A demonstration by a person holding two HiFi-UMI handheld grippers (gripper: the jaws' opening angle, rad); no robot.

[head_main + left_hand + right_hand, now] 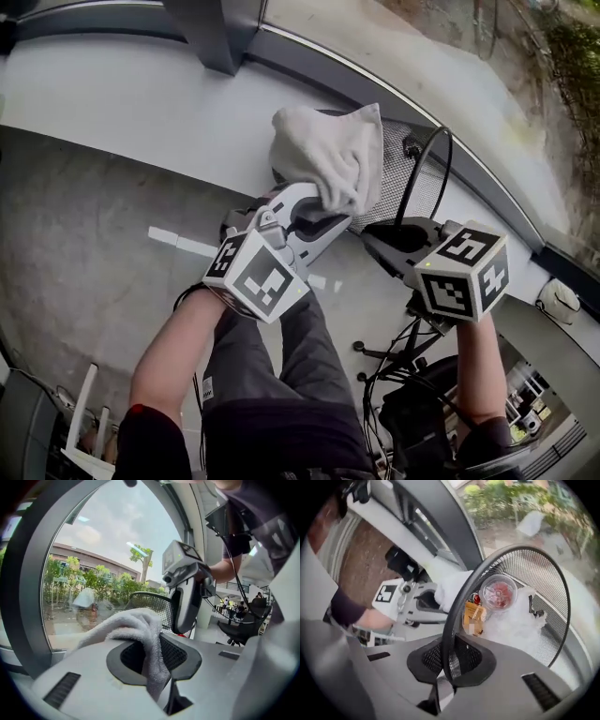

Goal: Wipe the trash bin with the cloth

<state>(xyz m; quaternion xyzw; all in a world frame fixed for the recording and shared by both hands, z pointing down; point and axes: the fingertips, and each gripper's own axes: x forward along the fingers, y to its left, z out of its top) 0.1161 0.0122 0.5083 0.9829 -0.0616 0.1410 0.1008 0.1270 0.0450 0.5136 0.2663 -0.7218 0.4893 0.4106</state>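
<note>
Right gripper view: right hand-held gripper (445, 672) clamps the trash bin rim (457, 604); left hand-held gripper (433, 598) pinches cloth (452, 585) beside it.

Office-like indoor space beside a large curved window (93, 536) that looks out on trees (101, 581) and a low building (89, 557). A black swivel chair (243, 627) stands in the background. A wire-mesh trash bin (543, 573) sits near the window, above a grey floor (84, 244).

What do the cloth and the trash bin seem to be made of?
Cloth: seemingly terry fabric, white, matte; its surface looks fuzzy and folds softly.
Trash bin: probably metal mesh, dark, with a smooth rim; the wall shows a fine see-through grid.
</note>
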